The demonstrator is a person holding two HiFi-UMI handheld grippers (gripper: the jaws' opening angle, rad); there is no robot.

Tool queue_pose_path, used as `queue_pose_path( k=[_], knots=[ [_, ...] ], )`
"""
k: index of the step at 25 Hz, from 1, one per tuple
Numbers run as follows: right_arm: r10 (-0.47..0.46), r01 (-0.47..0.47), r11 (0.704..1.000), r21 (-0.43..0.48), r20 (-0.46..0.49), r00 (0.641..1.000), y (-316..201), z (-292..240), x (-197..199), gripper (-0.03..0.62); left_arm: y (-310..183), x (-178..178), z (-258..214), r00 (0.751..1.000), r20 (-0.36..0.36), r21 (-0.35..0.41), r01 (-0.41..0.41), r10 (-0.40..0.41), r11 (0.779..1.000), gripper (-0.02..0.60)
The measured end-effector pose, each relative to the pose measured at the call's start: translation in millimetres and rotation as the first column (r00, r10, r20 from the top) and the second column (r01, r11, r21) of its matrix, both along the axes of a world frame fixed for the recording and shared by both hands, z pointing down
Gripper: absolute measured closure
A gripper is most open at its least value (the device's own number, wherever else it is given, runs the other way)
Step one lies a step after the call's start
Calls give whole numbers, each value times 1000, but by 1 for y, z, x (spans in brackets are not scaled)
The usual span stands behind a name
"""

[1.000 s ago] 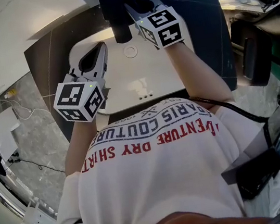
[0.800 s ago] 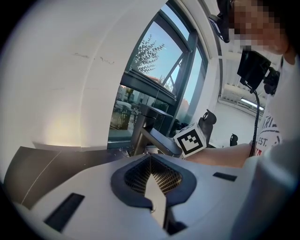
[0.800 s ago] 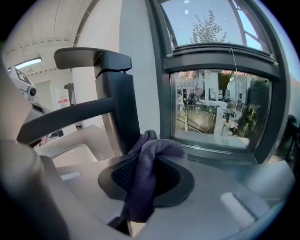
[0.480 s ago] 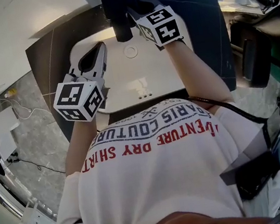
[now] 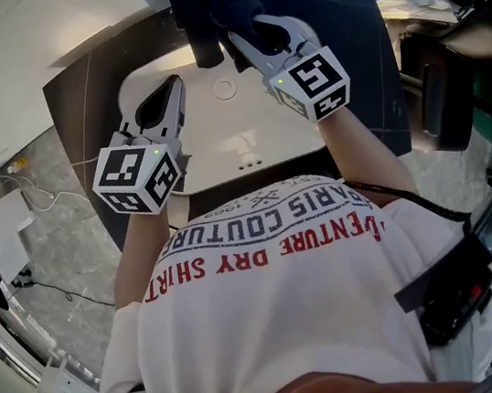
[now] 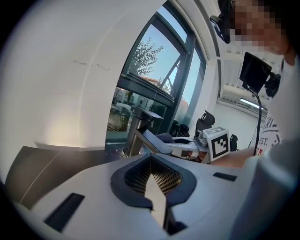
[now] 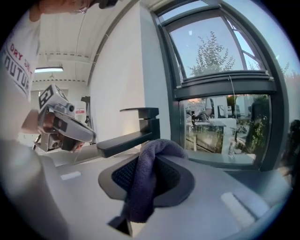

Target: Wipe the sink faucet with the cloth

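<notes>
The right gripper (image 5: 244, 36) pinched the dark cloth (image 7: 147, 173) just right of the faucet (image 7: 136, 129). Pressing the cloth flat along it would wipe best. The left gripper (image 6: 151, 161), jaws together and empty, hung left of the faucet.

The left forearm (image 5: 142, 240) reaches forward, and the left gripper (image 5: 174, 84) sits nearer, jaws pressed together on nothing. The right forearm (image 5: 361, 150) stretches farther out, and the right gripper (image 5: 237, 35) pinches a dark cloth (image 7: 146, 168).

Probably an office or lab: sink (image 5: 219, 140) with faucet (image 5: 201, 31) beside large windows (image 7: 220, 56), office chair (image 6: 205, 122).
</notes>
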State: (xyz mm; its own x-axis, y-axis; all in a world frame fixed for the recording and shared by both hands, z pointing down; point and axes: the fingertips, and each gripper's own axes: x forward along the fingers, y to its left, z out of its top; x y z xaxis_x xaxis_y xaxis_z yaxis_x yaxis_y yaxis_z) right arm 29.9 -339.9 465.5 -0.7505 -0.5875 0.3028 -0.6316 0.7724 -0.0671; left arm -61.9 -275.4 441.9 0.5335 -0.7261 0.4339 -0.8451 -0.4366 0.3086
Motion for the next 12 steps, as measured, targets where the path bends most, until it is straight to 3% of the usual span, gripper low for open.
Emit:
queue_pose_path(
  k=[5,12],
  knots=[
    [-83,82,996,19,28,996,16,-5,-11,525,1,-2,0,1000,3,-4,5,-5,1000,580],
    [-96,96,995,1,21,995,-7,6,-27,525,-1,-4,5,1000,4,-17,6,-6,1000,580]
  ],
)
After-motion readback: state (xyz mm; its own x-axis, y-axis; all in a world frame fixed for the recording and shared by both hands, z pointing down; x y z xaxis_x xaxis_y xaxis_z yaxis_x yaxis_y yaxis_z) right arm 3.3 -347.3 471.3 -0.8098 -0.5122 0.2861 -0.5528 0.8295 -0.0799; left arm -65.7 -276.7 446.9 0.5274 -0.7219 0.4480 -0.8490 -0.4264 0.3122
